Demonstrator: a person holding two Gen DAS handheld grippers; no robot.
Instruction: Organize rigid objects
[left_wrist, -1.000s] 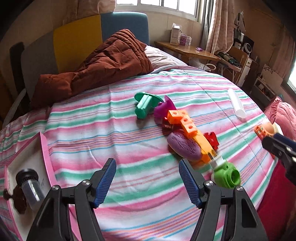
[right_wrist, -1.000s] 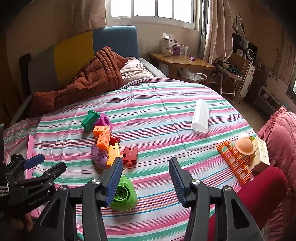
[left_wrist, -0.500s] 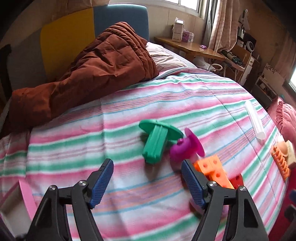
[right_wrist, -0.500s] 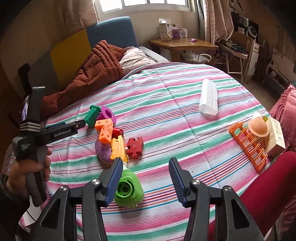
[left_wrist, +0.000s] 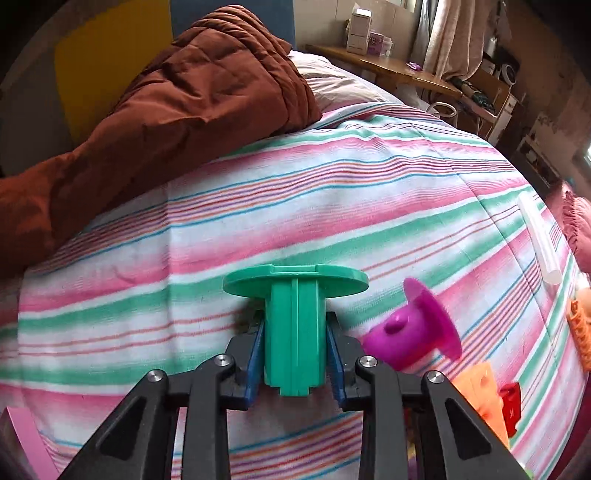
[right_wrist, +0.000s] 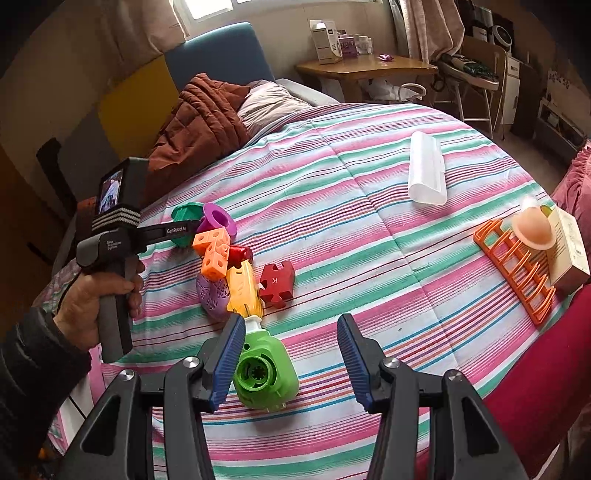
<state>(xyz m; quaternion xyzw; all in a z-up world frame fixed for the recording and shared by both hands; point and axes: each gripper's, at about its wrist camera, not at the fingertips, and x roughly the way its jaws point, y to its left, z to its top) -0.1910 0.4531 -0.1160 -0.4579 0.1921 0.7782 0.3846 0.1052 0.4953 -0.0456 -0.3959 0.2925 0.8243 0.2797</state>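
Since a second ago the left gripper (left_wrist: 295, 350) has swung away from the pink-edged box and come in over the toy pile, and its jaws have just been closing: the blue pads (left_wrist: 256, 354) now pinch the ribbed stem of the green flanged peg (left_wrist: 295, 325), which lies on the striped bedspread (left_wrist: 332, 206) with its round flange pointing toward the brown quilt (left_wrist: 177, 99). Just beside the peg, on the side away from the quilt's low end, lies the purple funnel piece (left_wrist: 413, 332), and past that the orange blocks (left_wrist: 480, 391). The right gripper (right_wrist: 290, 354) hovers low over the near end of the same pile, fingers spread and holding nothing; the bright green nozzle toy (right_wrist: 264, 373) sits by its left pad, partly between the jaws but not pressed. As I read it, the step in hand is the pick of the green peg, with the grasp just made. Next it should be lifted straight up, clear of the funnel piece leaning close by, and carried to wherever the toys are being gathered; the squeeze should hold, since the peg's stem is smooth plastic.
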